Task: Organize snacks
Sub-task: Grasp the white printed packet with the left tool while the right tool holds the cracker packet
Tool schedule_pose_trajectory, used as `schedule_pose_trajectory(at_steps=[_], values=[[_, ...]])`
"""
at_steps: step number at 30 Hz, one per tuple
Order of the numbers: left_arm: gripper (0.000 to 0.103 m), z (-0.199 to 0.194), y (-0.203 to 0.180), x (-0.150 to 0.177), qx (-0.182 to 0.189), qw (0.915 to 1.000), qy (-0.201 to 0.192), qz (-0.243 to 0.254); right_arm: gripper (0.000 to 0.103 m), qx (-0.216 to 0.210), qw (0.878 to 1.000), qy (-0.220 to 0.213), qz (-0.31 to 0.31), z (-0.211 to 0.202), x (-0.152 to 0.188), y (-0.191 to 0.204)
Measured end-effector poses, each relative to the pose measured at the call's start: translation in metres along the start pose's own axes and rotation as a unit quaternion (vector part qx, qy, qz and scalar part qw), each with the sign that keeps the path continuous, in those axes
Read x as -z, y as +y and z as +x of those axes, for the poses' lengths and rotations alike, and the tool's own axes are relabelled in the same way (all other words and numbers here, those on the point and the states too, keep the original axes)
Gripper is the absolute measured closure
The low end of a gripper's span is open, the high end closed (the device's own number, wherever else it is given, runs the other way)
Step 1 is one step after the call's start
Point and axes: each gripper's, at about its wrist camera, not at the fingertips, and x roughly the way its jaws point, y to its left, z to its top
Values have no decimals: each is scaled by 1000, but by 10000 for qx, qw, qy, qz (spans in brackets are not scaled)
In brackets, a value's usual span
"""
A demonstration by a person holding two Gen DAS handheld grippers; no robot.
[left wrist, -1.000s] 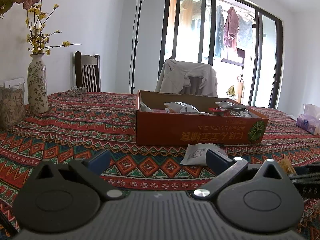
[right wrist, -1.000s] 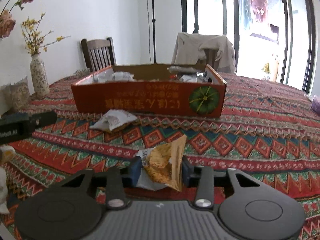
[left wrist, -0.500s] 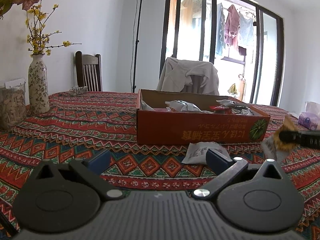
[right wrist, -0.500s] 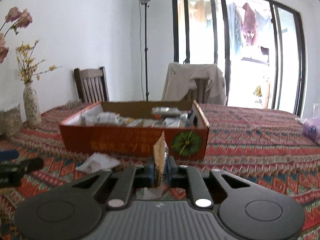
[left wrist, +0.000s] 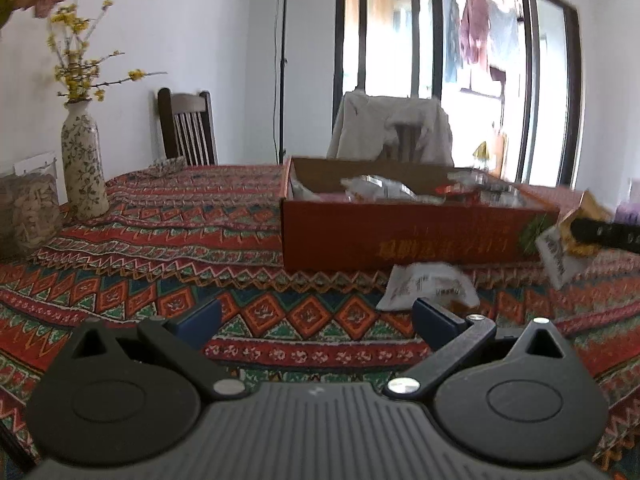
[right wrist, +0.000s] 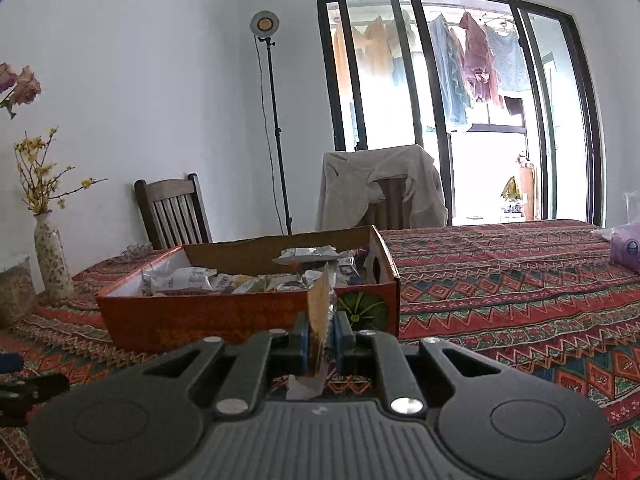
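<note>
Right hand-held gripper (right wrist: 320, 340) clamps one snack packet (right wrist: 319, 312); one white packet (left wrist: 428, 286) lies loose.

A snack packet (left wrist: 430, 286) lies before the box (left wrist: 400, 236), on the table (left wrist: 168, 240).

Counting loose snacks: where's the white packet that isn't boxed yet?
In the left wrist view, the white packet lies flat on the tablecloth, just in front of the orange box, near its right half.
</note>
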Motion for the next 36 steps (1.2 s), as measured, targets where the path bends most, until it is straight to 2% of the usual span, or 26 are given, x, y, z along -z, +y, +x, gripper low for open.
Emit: schedule_pose_trajectory(at_steps=[3,8,15,21,25,31,33,35,36], values=[[0,8,-7,-8,71,9996,268,68,91,-43,10000,-8,35,0,2,-2],[0,16,-28,-33,243,9989,348,178,91,12,9999,25,164,1,2,-6],[0,57,-58,-49,524,9937,987,63,91,40,9998,-69,176,-2,3,-6],[0,86,-74,-44,387,9899,1364,-58,91,8,9997,-76,223,-3,4,-9],[0,95,-76,-39,285,9890,1444,-155,91,-9,9997,-51,241,-1,4,-10],[15,99,-78,-34,164,9897,1418,-65,91,-16,9997,-47,235,-1,3,-11],[27,98,-79,-35,151,9904,1375,-21,91,-14,9997,-43,234,-1,3,-11],[30,97,-78,-35,173,9906,1355,-21,91,-15,9997,-46,236,-1,3,-11],[36,95,-77,-34,197,9911,1320,-25,91,-12,9997,-46,237,-1,3,-11]])
